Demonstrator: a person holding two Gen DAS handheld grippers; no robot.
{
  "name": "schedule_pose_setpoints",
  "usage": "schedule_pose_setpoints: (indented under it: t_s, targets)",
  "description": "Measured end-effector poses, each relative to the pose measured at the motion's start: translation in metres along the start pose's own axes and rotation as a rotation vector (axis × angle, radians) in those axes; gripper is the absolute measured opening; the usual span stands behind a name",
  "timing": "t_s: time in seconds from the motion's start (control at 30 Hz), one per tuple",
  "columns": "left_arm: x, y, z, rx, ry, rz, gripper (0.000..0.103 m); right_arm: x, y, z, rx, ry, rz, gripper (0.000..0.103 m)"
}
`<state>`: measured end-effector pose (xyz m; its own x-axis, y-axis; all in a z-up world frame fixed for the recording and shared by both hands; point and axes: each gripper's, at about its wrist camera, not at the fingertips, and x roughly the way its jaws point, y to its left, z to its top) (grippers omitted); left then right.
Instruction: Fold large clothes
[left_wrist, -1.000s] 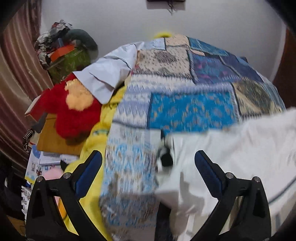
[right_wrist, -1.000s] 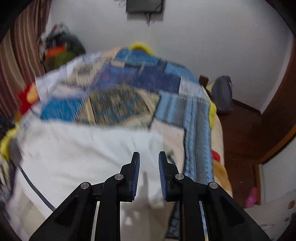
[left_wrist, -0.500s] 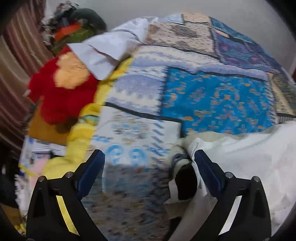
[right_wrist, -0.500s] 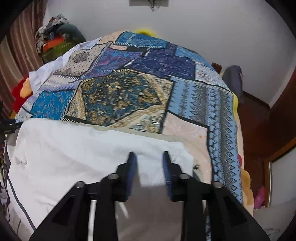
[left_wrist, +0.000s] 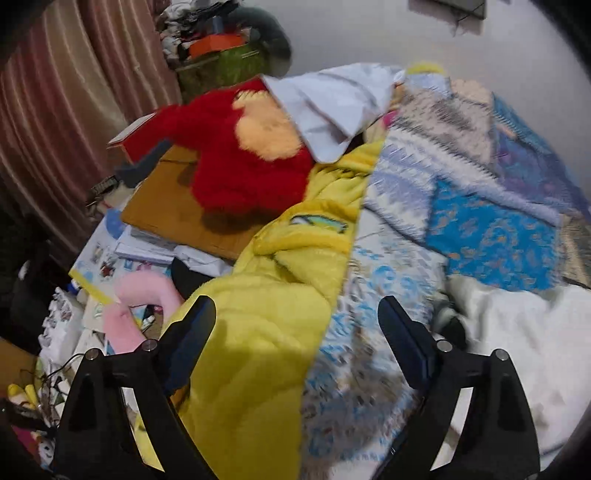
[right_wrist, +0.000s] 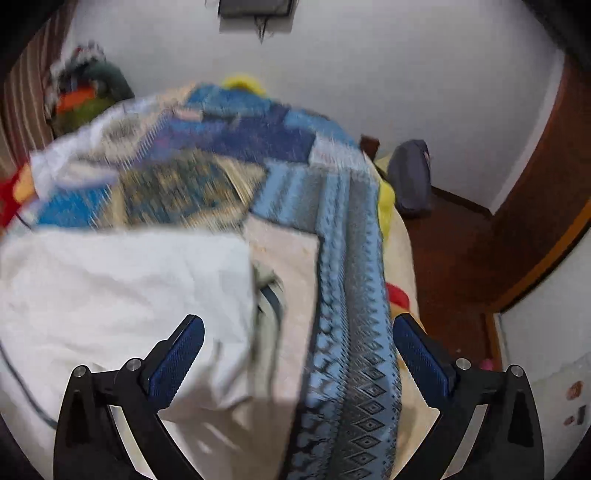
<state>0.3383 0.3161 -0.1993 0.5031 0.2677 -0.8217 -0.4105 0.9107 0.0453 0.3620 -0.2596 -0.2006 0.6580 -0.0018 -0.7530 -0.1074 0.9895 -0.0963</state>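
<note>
Right wrist: right gripper (right_wrist: 298, 356) jaws now apart, white garment (right_wrist: 122, 291) released

Soft, even indoor light is filling the room, with no glare showing. Motion blur is smearing the patchwork quilt (right_wrist: 207, 177) in the right wrist view and the white garment (left_wrist: 517, 343) in the left. Fisheye distortion is bending the edges, and dark corners are ringing both views. Faint shadows are falling beneath each tool.
</note>
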Motion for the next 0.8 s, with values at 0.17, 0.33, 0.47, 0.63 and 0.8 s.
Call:
schedule_pose_setpoints:
  t_s: [0.17, 0.33, 0.47, 0.63, 0.8]
  targets:
    - [-0.028, -0.04, -0.012, 0.129, -0.022, -0.159, 0.091, -0.025, 0.02, 0.02, 0.096, -0.051, 0.202, 0.102]
    - [-0.011, -0.085, -0.032, 0.23, 0.024, -0.145, 0.093, -0.004, 0.068, 0.016, 0.036, 0.009, 0.259, 0.102]
    - [0.019, -0.068, -0.044, 0.208, 0.093, -0.065, 0.093, 0.038, 0.093, -0.007, -0.044, 0.16, 0.214, 0.102]
    - [0.016, -0.034, -0.06, 0.098, 0.119, -0.159, 0.093, 0.049, 0.091, -0.035, -0.126, 0.202, 0.156, 0.102]
    - [-0.002, -0.039, -0.073, 0.144, 0.083, -0.103, 0.093, 0.029, 0.087, -0.054, -0.218, 0.196, 0.066, 0.102]
